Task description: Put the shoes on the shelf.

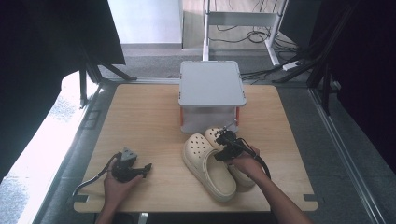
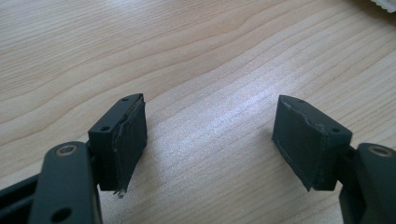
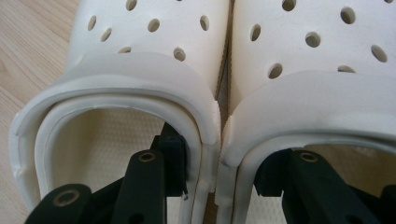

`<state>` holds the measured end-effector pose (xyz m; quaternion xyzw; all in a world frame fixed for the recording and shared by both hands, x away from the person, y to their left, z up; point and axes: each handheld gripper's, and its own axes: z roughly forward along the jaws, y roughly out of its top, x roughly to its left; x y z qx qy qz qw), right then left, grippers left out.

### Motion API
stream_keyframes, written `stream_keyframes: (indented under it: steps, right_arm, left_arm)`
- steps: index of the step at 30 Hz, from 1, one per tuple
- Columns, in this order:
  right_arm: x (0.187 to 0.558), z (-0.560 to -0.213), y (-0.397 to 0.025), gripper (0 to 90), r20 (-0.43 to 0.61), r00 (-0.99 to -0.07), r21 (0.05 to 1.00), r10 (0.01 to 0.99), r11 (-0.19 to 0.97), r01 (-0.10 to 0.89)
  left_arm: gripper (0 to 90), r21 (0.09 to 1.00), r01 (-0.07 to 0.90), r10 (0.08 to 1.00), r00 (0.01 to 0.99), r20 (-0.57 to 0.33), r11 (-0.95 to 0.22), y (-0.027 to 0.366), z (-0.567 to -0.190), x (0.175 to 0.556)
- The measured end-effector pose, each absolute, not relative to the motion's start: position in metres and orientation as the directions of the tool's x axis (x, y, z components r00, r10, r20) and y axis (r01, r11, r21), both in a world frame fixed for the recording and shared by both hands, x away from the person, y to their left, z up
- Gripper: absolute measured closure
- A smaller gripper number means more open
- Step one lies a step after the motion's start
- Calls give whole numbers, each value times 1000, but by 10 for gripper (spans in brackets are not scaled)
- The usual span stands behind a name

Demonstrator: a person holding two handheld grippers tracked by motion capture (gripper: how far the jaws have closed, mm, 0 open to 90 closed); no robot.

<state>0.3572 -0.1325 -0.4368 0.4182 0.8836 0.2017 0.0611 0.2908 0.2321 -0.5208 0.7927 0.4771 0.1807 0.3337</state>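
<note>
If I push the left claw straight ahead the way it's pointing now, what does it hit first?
Most likely bare tabletop. The left claw is open and angled down at the wood, with nothing between its jaws. A pale edge at the top right corner of the left gripper view, perhaps a clog, lies off that line.

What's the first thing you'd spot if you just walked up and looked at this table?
The pair of cream clogs with holes, lying side by side near the front of the wooden table. The right gripper has one jaw inside each clog, straddling their two touching inner walls. Just behind them stands a grey lidded box, while the left gripper rests open over bare wood at the front left.
</note>
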Motion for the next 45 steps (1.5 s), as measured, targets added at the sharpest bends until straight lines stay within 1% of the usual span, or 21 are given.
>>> stream_keyframes:
  steps: [4,7,10,21,25,33,41,45]
  right_arm:
    - [357,-438,-133,615,68,-638,414,767,560,717]
    - [356,-444,-132,633,39,-635,411,771,567,714]
    - [355,-444,-132,643,35,-633,417,774,564,713]
    - [355,-442,-139,652,63,-632,423,772,553,718]
    - [349,-432,-148,652,86,-657,439,749,564,699]
    - [337,-411,-158,653,72,-697,481,714,587,651]
    - [326,-382,-159,653,71,-734,529,675,599,601]
    - [322,-373,-157,653,80,-752,537,655,607,586]
  left_arm:
    - [266,701,636,877,480,-32,-323,232,-521,291]
    - [266,701,636,877,480,-31,-323,232,-521,291]
    - [266,701,636,877,480,-32,-323,232,-521,291]
    - [266,701,635,876,481,-33,-323,232,-521,291]
    - [266,701,635,876,481,-33,-323,232,-521,291]
    - [267,702,637,878,478,-35,-318,232,-521,291]
    - [267,703,636,878,478,-36,-318,232,-521,291]
    - [267,700,638,876,480,-35,-321,232,-521,291]
